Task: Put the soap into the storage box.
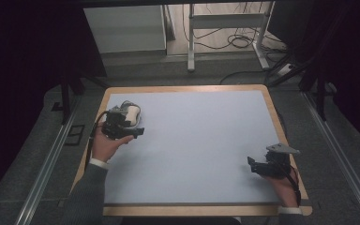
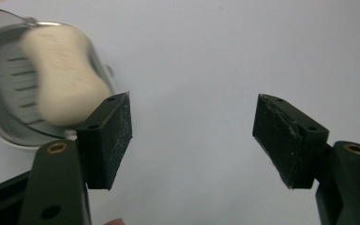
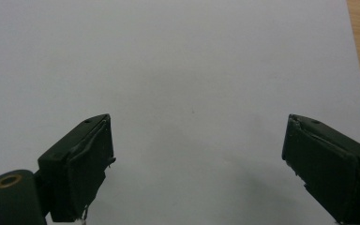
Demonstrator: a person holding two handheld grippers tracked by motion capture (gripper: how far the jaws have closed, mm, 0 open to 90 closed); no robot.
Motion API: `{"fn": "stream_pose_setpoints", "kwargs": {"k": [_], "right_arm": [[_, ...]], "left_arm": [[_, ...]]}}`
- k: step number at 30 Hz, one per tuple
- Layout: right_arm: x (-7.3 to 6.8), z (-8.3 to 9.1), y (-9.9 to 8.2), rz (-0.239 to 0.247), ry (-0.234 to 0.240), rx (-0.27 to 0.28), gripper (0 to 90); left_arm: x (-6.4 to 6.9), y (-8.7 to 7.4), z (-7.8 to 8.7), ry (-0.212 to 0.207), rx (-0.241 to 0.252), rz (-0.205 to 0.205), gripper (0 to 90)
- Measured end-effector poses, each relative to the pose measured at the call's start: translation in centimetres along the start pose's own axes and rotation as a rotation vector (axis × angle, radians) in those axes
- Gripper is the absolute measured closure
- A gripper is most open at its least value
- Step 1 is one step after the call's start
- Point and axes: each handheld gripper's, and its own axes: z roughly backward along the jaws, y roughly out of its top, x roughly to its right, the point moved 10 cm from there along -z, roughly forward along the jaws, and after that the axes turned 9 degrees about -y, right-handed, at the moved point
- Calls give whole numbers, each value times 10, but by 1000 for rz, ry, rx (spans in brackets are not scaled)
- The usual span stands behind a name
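The soap dish (image 2: 9,93), a clear slotted tray, is sitting at the near-left part of the pale mat (image 1: 197,140), and everything else is best placed against it. A cream bar of soap (image 2: 61,79) is lying in the dish, resting on its slots, presumably so that it can drain. The left gripper (image 2: 192,131) is hovering just beside the dish, on the side toward the mat's middle, with its jaws spread wide and nothing between them; one jaw is crossing in front of the soap's near end in the left gripper view, though whether it is touching the soap I cannot tell (the blur there does not help). That wide spread looks suited to closing around the bar's width, so I judge a reach for the soap is the step in hand. The right gripper (image 3: 197,164) is waiting well apart from the dish, near the mat's opposite edge, jaws likewise gaping over bare mat, probably kept clear of the other hand's work.
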Motion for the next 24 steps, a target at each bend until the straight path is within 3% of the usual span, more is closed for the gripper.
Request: {"fn": "stream_pose_setpoints", "kwargs": {"k": [7, 14, 20, 24], "right_arm": [[-2, 0, 0, 11, -4, -1, 89], [-3, 2, 1, 13, -6, 2, 89], [-6, 3, 2, 21, -2, 9, 89], [-9, 5, 5, 29, 1, 22, 89]], "left_arm": [[23, -26, -2, -55, 3, -36, 278], [40, -50, -2, -72, 18, -72, 287], [44, -68, -2, -78, 34, -49, 293], [43, -72, -1, -73, 27, -44, 291]]}}
